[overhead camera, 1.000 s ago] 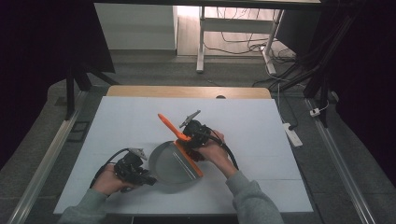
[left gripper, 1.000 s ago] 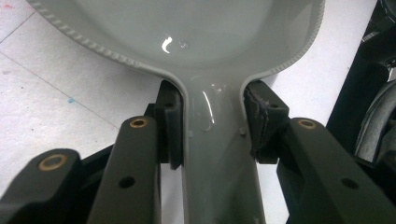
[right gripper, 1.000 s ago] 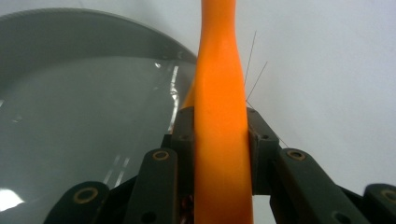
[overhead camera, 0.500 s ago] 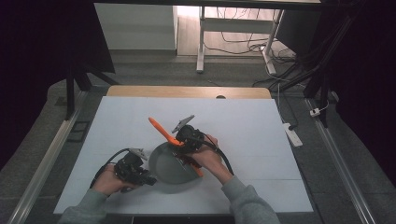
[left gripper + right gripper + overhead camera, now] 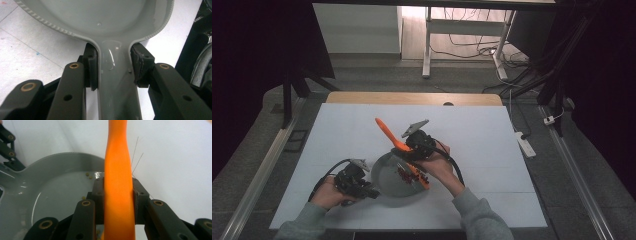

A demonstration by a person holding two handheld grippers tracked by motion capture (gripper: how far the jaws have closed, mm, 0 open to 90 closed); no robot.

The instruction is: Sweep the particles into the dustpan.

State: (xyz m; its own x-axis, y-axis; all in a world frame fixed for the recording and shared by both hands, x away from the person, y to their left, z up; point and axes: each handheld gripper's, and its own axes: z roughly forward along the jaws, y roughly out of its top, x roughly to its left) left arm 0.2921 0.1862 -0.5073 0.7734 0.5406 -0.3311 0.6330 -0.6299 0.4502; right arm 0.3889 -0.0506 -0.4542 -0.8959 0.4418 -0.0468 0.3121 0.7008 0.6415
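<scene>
Your left gripper (image 5: 113, 67) clamps the grey pan's handle (image 5: 116, 82) to steady it on the desk (image 5: 492, 145); your right gripper (image 5: 117, 195) pinches the orange spatula (image 5: 117, 170), angled over the pan (image 5: 387, 180) for stirring.

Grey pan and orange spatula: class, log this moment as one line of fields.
left gripper: shut on pan handle | right gripper: shut on orange spatula | spatula: tilted over grey pan

The high view is dim at both dark sides, while the white foam table top (image 5: 492, 150) stays evenly lit. Glare streaks the glossy grey plastic pan (image 5: 107, 17). The smooth orange plastic spatula handle (image 5: 118, 195) blurs close to the lens.
</scene>
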